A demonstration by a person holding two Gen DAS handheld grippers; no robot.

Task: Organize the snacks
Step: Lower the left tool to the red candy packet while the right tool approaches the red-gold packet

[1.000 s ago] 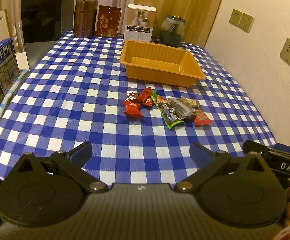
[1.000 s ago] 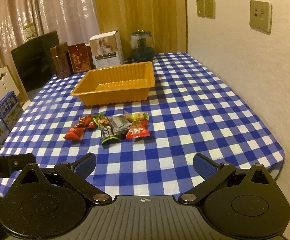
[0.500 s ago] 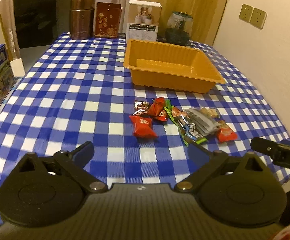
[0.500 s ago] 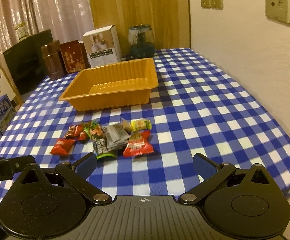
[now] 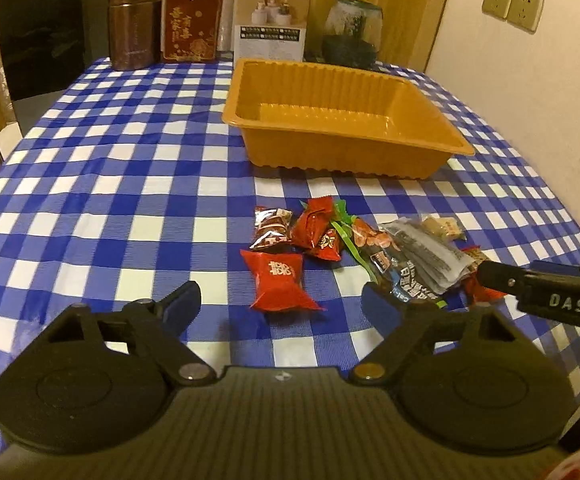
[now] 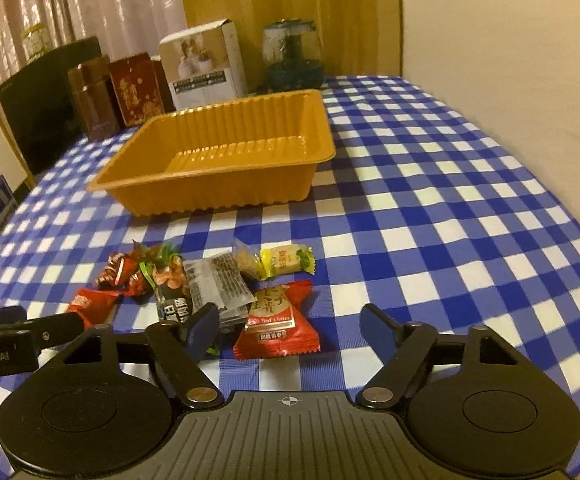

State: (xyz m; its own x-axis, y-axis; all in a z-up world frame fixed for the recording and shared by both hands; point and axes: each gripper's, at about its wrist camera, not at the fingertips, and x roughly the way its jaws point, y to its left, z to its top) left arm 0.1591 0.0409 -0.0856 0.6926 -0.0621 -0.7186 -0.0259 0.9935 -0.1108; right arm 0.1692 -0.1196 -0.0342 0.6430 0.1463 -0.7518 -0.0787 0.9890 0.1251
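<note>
Several wrapped snacks lie in a loose pile on the blue checked tablecloth (image 5: 130,184), in front of an empty orange tray (image 5: 342,120). In the left wrist view my left gripper (image 5: 280,300) is open, with a red packet (image 5: 278,280) between its fingertips. In the right wrist view my right gripper (image 6: 290,330) is open, with a red date packet (image 6: 276,320) between its fingertips. A grey packet (image 6: 220,286), a yellow candy (image 6: 286,262) and small red candies (image 6: 120,274) lie beside it. The orange tray (image 6: 226,148) stands behind them.
At the table's far edge stand a brown canister (image 5: 134,24), a red tin (image 5: 192,22), a white box (image 5: 272,18) and a glass jar (image 5: 352,34). A wall (image 6: 510,60) runs along the right. The right gripper's side (image 5: 546,296) shows in the left wrist view.
Both grippers have moved forward and down toward the snack pile. The packets now lie between the open fingertips. Nothing was grasped.
</note>
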